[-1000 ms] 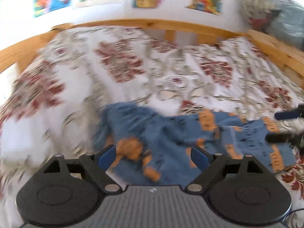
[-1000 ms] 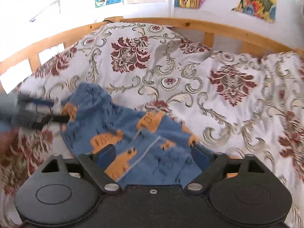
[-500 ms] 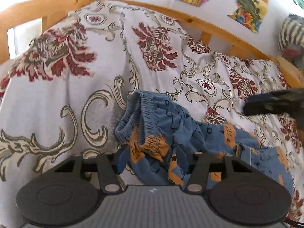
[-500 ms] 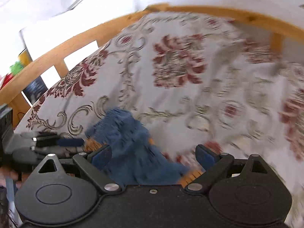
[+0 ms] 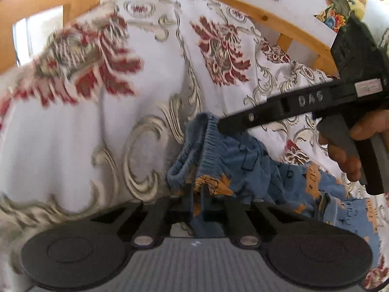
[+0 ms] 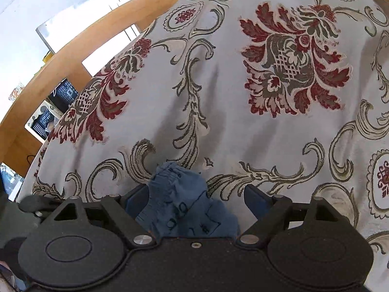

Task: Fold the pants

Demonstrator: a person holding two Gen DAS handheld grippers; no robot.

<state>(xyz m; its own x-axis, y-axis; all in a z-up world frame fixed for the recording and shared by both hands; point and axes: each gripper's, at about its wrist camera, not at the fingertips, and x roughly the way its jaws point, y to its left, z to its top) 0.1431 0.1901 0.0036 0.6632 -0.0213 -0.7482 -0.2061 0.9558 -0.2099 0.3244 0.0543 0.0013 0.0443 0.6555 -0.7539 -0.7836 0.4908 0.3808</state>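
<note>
Two hand-held black grippers, seen from their own cameras

The left gripper (image 5: 197, 196) shows two black round discs at the lower frame corners, black link arms with silver pivot screws, and a grey ribbed body at bottom centre. The right gripper (image 6: 197, 199) has the same discs and screws, a black grained body and blue pads. At right in the left view it bears chalky lettering, a pale label and a grey trigger under a hand (image 5: 357, 143).
</note>
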